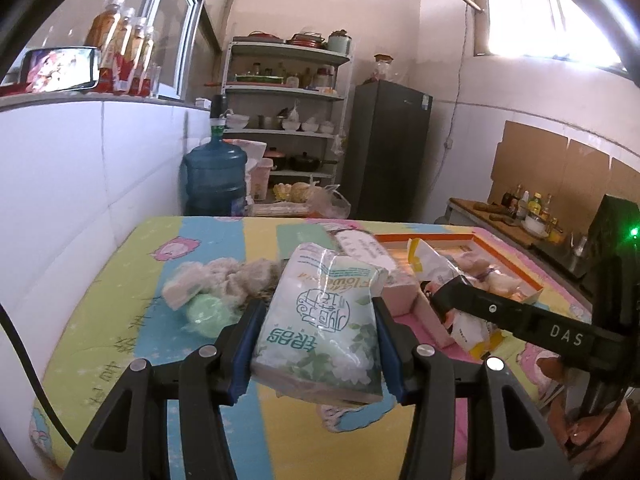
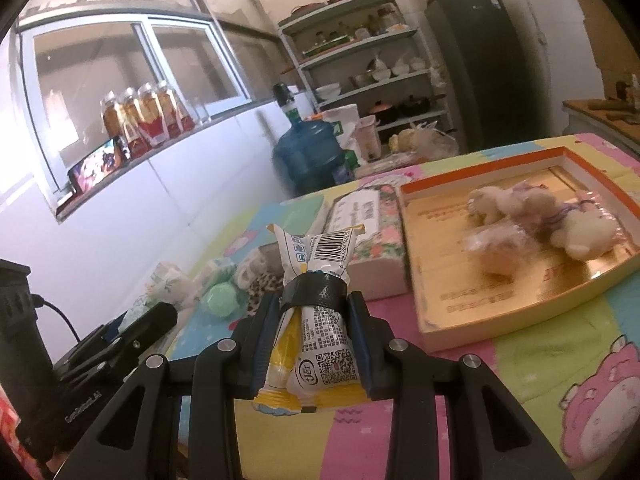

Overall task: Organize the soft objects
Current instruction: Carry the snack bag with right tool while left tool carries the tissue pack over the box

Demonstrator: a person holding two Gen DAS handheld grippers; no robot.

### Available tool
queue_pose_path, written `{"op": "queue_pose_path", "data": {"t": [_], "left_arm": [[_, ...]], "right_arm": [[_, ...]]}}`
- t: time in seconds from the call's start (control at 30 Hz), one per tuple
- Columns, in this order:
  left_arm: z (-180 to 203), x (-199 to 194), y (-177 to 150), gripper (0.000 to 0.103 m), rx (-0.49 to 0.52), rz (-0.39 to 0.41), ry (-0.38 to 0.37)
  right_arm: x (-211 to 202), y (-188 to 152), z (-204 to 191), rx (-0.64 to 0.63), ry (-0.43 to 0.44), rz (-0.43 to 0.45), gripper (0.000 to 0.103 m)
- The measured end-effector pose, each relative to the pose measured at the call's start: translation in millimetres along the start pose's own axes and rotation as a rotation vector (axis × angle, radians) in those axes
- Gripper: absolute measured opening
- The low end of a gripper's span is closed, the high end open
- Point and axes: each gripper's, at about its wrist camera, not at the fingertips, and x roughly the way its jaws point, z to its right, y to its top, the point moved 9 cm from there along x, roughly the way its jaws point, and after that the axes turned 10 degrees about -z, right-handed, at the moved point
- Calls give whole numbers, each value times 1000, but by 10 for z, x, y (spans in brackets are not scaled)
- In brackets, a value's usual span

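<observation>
My left gripper [image 1: 318, 307] is shut on a white-and-green tissue pack [image 1: 320, 320], held above the colourful mat. My right gripper [image 2: 314, 300] is shut on a yellow-and-white packet [image 2: 316, 344] bound with a black band, also lifted off the mat. In the left wrist view the right gripper [image 1: 446, 300] reaches in from the right, beside an orange-rimmed tray [image 1: 432, 237]. That tray [image 2: 516, 312] holds cream plush toys [image 2: 520, 208]. In the right wrist view the left gripper [image 2: 156, 316] shows at the lower left with its tissue pack [image 2: 168, 284].
A fuzzy cloth [image 1: 240, 280], a pale sponge [image 1: 182, 290] and a green round piece [image 1: 206, 314] lie heaped on the mat's left. A floral tissue pack [image 2: 372, 224] rests against the tray's left side. A white wall borders the left; a water jug [image 1: 216, 176] stands beyond.
</observation>
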Motion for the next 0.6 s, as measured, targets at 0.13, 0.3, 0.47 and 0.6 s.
{"op": "queue_pose_path", "data": {"t": [0.13,0.3,0.47,0.6], "left_arm": [[209,50,55,53,5,1,-20],[491,100,145,53,22,13,-54],[745,157,243,53,45,29,-79],[931,231,326,53,48,35,-99]], "right_arm": [[-105,63,132,12,-14,22,36],[-235,143,315,28,-29,47,36],[-377,244,488,32,-44,79,36],[-478,312,624,34,-52,100,36]]}}
